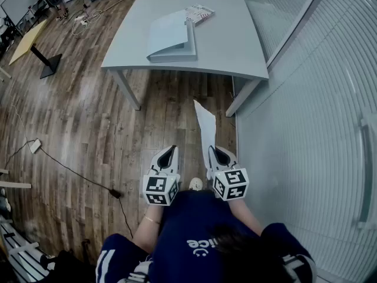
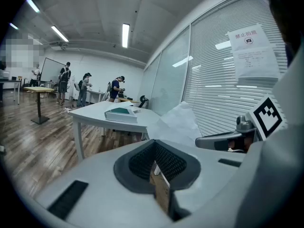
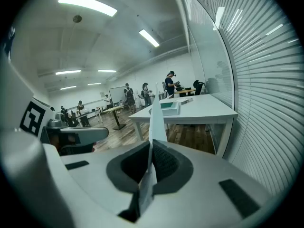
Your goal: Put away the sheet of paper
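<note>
The right gripper (image 3: 151,150) has its fingers clamped on the sheet of paper (image 1: 206,130). The sheet is pinched at its lower edge and stands up out of the fingertips. It shows edge-on to that gripper's own camera and leans forward past the fingertips toward the table (image 1: 235,47).

The left gripper (image 2: 154,146) is held just beside the right one, on the side of the paper away from the blinds (image 1: 312,128). Its fingers are pressed together as well. A thin brownish strip shows in the seam between them; it may be part of the gripper itself, but the view is too close to be sure. Seen from the left fingers, the paper rises off to the right, next to the other gripper's body and apart from the left fingertips.

Well ahead of both sets of fingertips, the table carries a pale folder (image 1: 172,39) lying flat, with a booklet (image 1: 199,13) just beyond it. The blinds run along the right of the right fingers. Wood floor (image 1: 88,128) lies below both pairs.
</note>
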Motion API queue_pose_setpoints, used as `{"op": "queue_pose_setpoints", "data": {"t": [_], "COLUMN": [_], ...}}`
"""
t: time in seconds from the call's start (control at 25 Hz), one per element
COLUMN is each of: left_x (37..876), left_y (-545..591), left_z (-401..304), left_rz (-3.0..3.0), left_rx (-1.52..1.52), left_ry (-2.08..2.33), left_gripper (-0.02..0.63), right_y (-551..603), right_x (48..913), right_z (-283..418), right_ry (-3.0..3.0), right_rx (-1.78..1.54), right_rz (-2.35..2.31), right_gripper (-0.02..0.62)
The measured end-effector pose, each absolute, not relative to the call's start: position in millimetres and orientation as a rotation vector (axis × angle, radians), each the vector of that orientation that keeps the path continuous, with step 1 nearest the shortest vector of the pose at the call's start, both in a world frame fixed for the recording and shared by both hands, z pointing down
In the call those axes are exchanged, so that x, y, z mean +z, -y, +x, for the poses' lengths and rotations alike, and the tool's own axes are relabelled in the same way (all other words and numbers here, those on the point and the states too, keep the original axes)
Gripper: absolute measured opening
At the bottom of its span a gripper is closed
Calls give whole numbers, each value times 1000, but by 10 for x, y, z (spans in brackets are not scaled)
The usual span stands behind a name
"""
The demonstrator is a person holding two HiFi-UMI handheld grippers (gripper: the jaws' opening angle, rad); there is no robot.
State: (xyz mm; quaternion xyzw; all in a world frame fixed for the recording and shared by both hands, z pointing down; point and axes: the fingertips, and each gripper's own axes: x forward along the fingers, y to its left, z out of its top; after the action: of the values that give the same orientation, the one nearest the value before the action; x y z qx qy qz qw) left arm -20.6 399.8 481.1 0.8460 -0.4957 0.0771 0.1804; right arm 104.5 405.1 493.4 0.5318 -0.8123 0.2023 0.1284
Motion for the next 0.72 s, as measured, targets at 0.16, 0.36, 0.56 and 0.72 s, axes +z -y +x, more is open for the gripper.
{"op": "queue_pose_setpoints", "data": {"t": [0.16,0.36,0.56,0.72], "left_x": [4791,4826,4877,4953], "left_y": [-4005,-3932,-3810,-3533], "left_z": [-103,-33,-73,-109], "left_rz": [2383,2372,2316,2317], "left_rx": [206,221,223,241], "left_ry": [1417,1466,1498,1485], "left_gripper": [5,5,5,5], "right_y": [-4046,-3958,-3824,-3600], "right_x": [4917,4929,4915,4967], "right_z": [1107,1222,1309,1336], "right_ry": [2374,2404,2412,2380], "right_rx": [573,563,580,596], "right_rz": [1522,1500,1526,1563], "right_gripper": [8,9,9,9]}}
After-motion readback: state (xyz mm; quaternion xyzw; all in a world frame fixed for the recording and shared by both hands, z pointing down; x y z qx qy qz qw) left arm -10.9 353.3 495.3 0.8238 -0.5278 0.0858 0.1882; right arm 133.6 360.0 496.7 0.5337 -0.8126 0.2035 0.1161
